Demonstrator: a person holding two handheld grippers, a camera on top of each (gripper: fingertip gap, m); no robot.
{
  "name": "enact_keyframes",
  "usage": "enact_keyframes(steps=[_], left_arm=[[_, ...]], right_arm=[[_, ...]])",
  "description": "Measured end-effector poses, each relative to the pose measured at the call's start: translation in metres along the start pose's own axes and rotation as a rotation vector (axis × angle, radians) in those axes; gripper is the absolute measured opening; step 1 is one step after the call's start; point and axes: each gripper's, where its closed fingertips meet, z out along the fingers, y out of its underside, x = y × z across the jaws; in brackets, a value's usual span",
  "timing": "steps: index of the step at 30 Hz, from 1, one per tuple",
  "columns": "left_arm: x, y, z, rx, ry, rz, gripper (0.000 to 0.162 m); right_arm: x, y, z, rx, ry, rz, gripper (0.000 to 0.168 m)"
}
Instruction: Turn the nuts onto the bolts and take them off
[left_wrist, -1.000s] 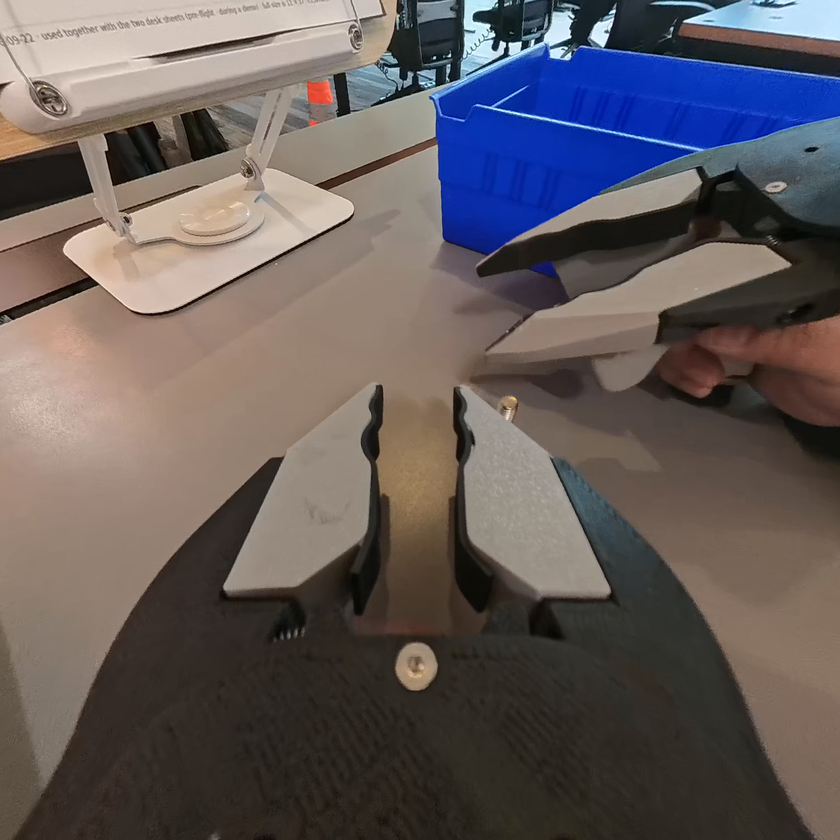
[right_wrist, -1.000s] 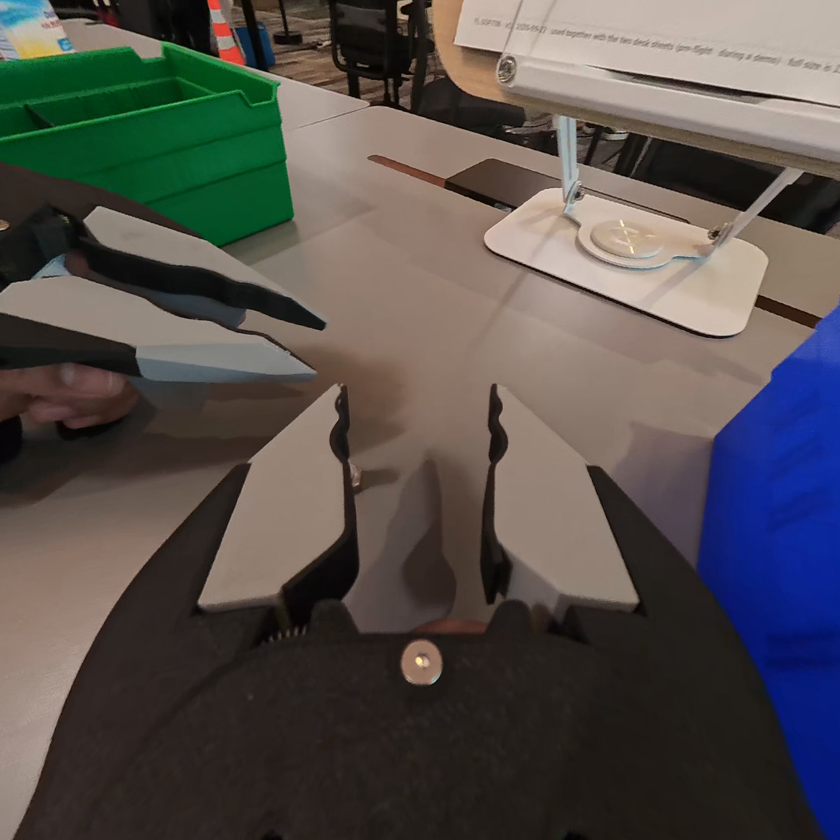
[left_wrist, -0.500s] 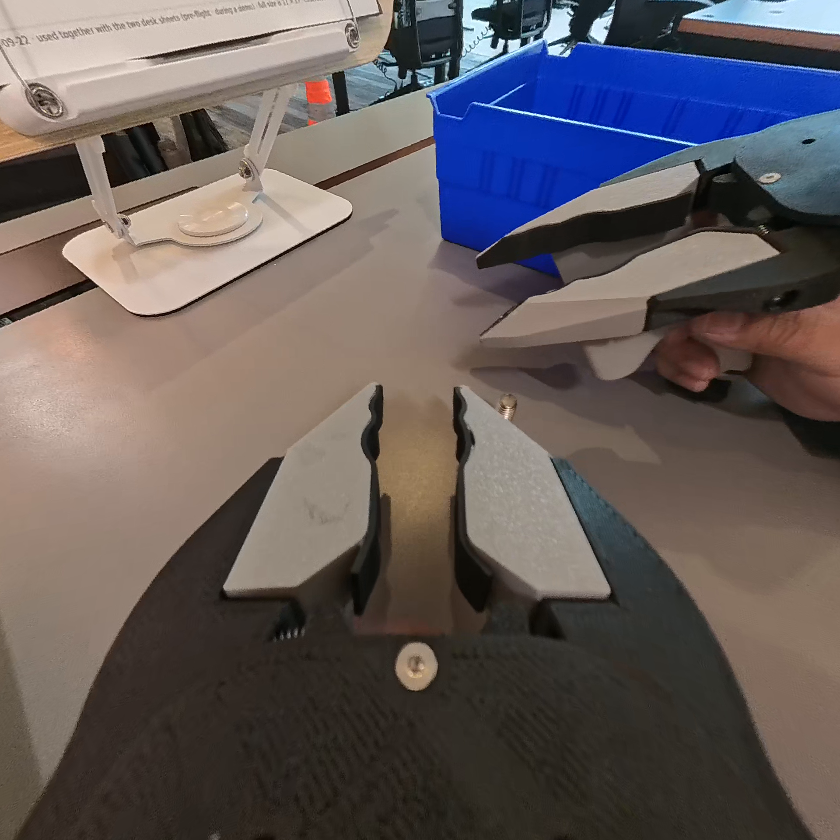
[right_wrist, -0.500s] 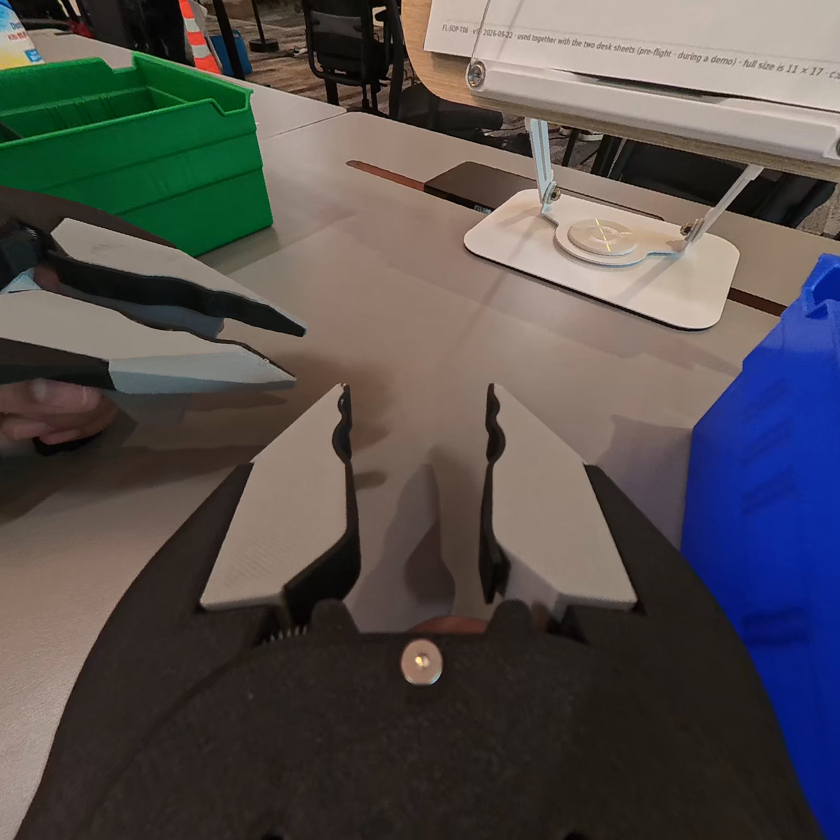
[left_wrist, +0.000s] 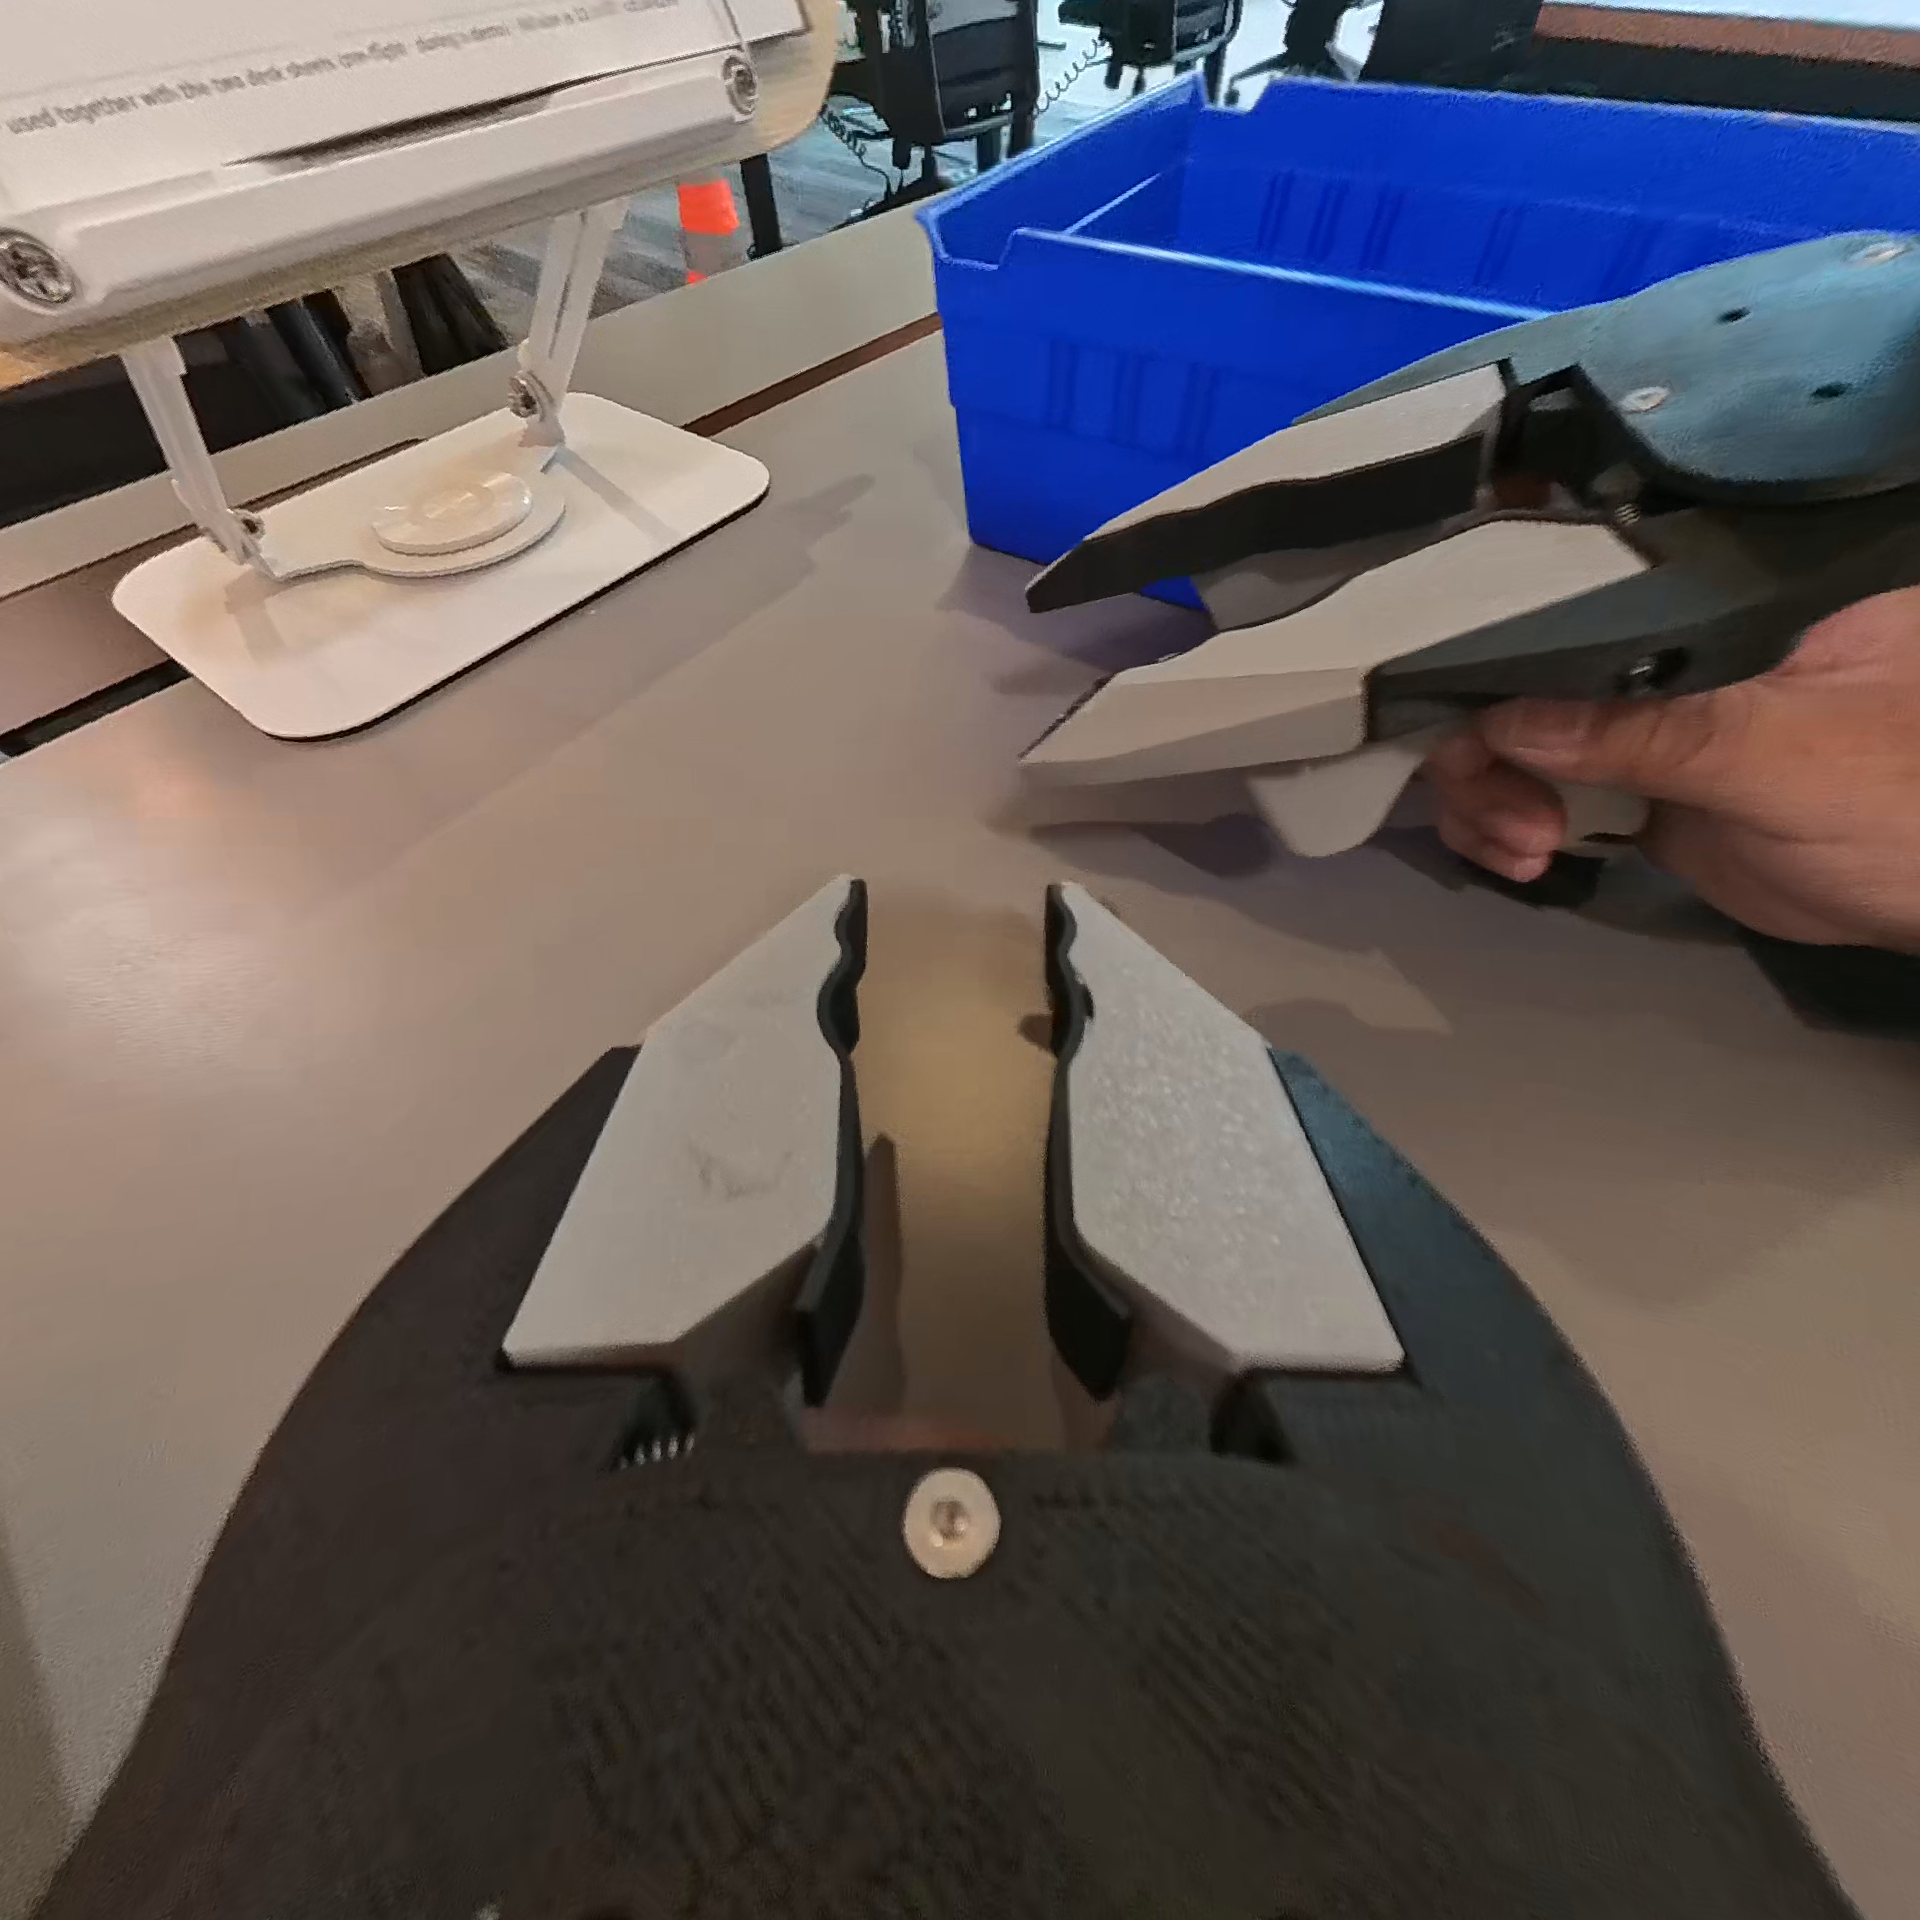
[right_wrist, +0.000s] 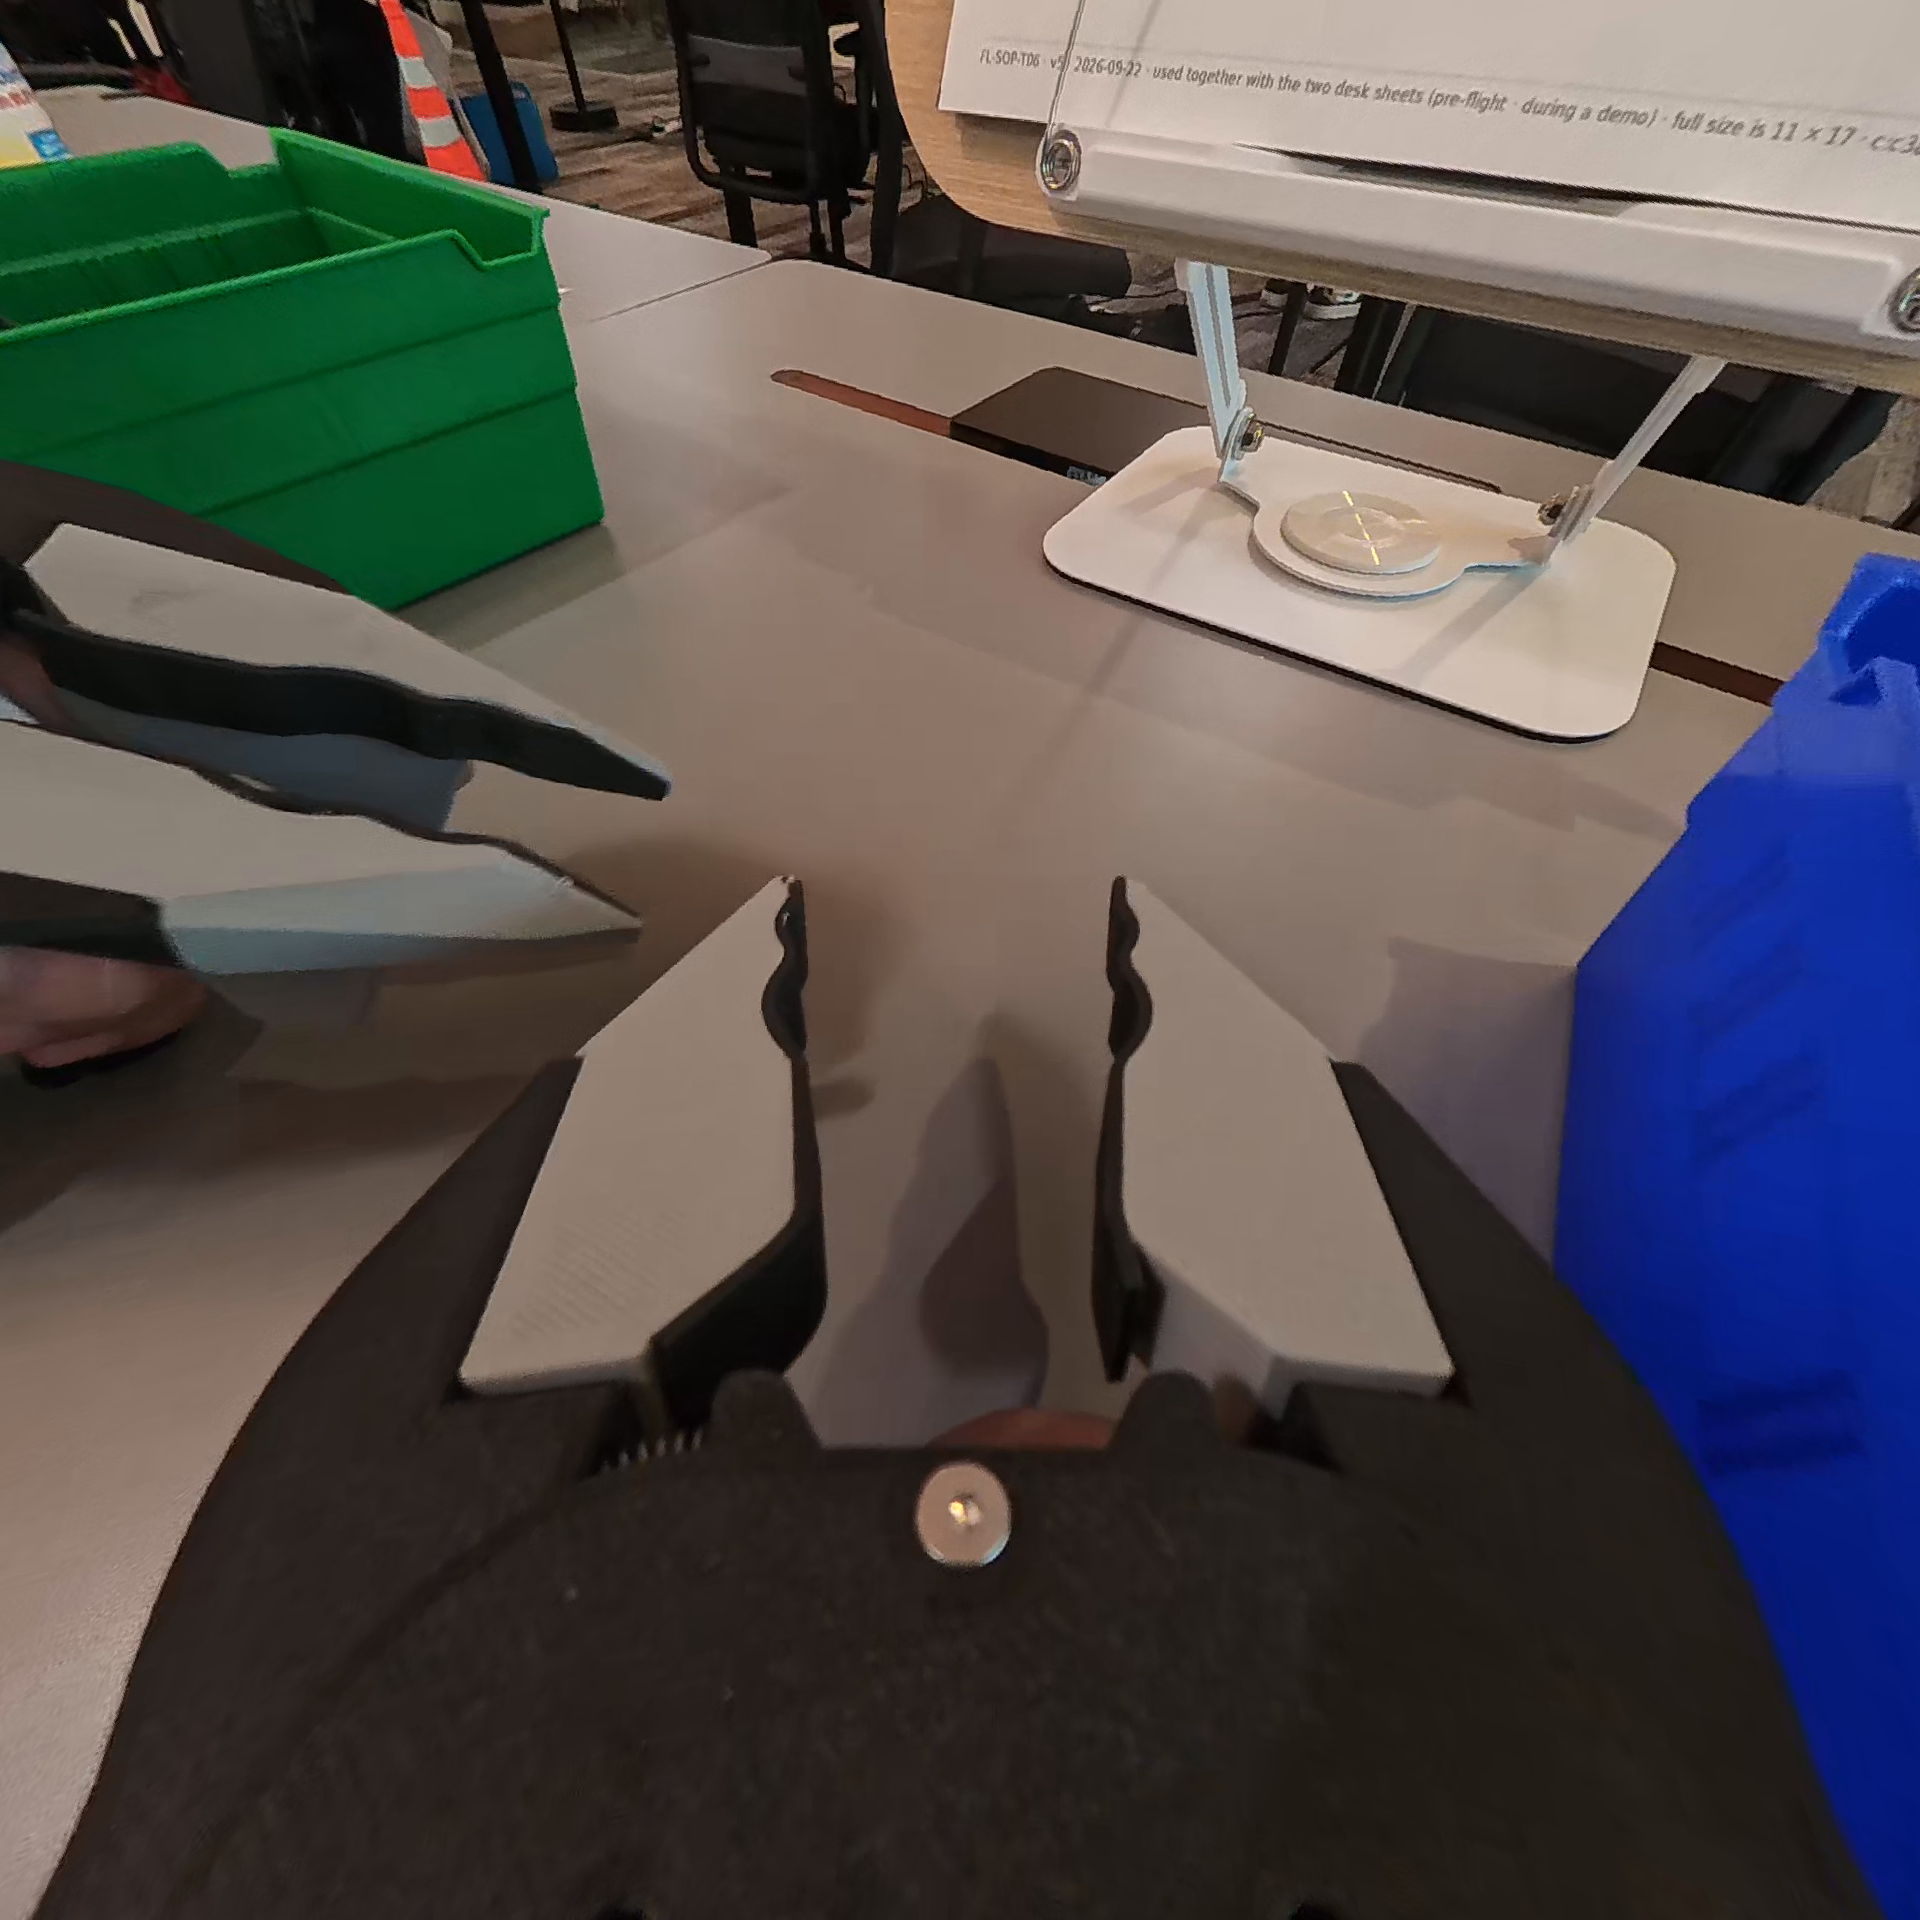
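Note:
No nut or bolt shows clearly in either view. Only a small dark shadow lies on the table by the inner edge of my left gripper's right finger. My left gripper is open and empty, low over the grey table. It also shows at the left of the right wrist view, open. My right gripper is open and empty, just above the table. In the left wrist view it hangs to the right in a hand, in front of the blue bin.
A blue bin stands at the back right, close beside my right gripper. A green bin stands at the far left. A white tablet stand with a sheet on it is at the back.
The left view has swung slightly right, and the small bolt seen beside my left gripper's right finger is now hidden behind it. My right gripper rose a little off the table. Both stayed open.

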Motion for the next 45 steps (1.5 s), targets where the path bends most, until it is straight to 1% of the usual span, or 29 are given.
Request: enact_keyframes(steps=[3, 6, 8, 10, 11, 12, 14, 16, 17, 20, 22, 26, 28, 32, 36, 40, 45], left_arm=[[0.020, -0.018, -0.020, 0.041, 0.053, -0.039, 0.036], [0.040, -0.037, -0.060, 0.064, 0.119, -0.048, 0.037], [0.037, -0.054, -0.097, 0.094, 0.090, -0.014, 0.037], [0.016, -0.071, -0.141, 0.124, 0.004, 0.024, 0.036], [0.002, -0.076, -0.162, 0.112, -0.036, 0.045, 0.035], [-0.014, -0.074, -0.181, 0.068, -0.065, 0.069, 0.033], [-0.057, -0.055, -0.213, -0.064, -0.153, 0.077, 0.035], [-0.103, -0.028, -0.234, -0.182, -0.248, 0.051, 0.036], [-0.119, -0.011, -0.240, -0.244, -0.258, 0.019, 0.036], [-0.145, 0.040, -0.237, -0.396, -0.198, -0.074, 0.036], [-0.160, 0.066, -0.229, -0.467, -0.192, -0.097, 0.036], [-0.174, 0.096, -0.210, -0.556, -0.137, -0.139, 0.033], [-0.181, 0.105, -0.203, -0.601, -0.129, -0.130, 0.029], [-0.193, 0.121, -0.188, -0.700, -0.110, -0.152, 0.028], [-0.200, 0.139, -0.180, -0.810, -0.126, -0.132, 0.022], [-0.203, 0.138, -0.177, -0.798, -0.129, -0.150, 0.015], [-0.200, 0.136, -0.182, -0.799, -0.125, -0.155, 0.015]], right_arm=[[0.002, -0.001, -0.001, 0.010, 0.004, 0.003, 0.056], [0.000, -0.001, -0.001, 0.013, -0.003, 0.001, 0.057], [-0.001, -0.002, -0.001, 0.014, -0.007, -0.009, 0.057], [-0.003, -0.002, -0.002, 0.016, -0.008, -0.022, 0.057], [-0.004, -0.002, -0.002, 0.017, -0.008, -0.028, 0.056], [-0.004, -0.002, -0.002, 0.019, -0.008, -0.033, 0.056], [-0.006, -0.003, -0.002, 0.025, -0.010, -0.040, 0.056], [-0.007, -0.004, -0.003, 0.031, -0.012, -0.045, 0.056], [-0.007, -0.004, -0.003, 0.035, -0.011, -0.047, 0.056], [-0.007, -0.004, -0.003, 0.037, -0.011, -0.047, 0.057], [-0.007, -0.003, -0.002, 0.026, -0.013, -0.044, 0.058], [-0.007, -0.002, -0.001, 0.018, 0.002, -0.055, 0.058], [-0.008, -0.002, -0.001, 0.017, 0.005, -0.070, 0.058], [-0.010, -0.001, 0.000, 0.010, 0.003, -0.085, 0.057], [-0.010, -0.001, 0.000, 0.014, -0.010, -0.070, 0.057], [-0.009, -0.002, -0.001, 0.023, -0.031, -0.044, 0.057], [-0.010, -0.004, -0.003, 0.036, -0.053, -0.019, 0.057]])
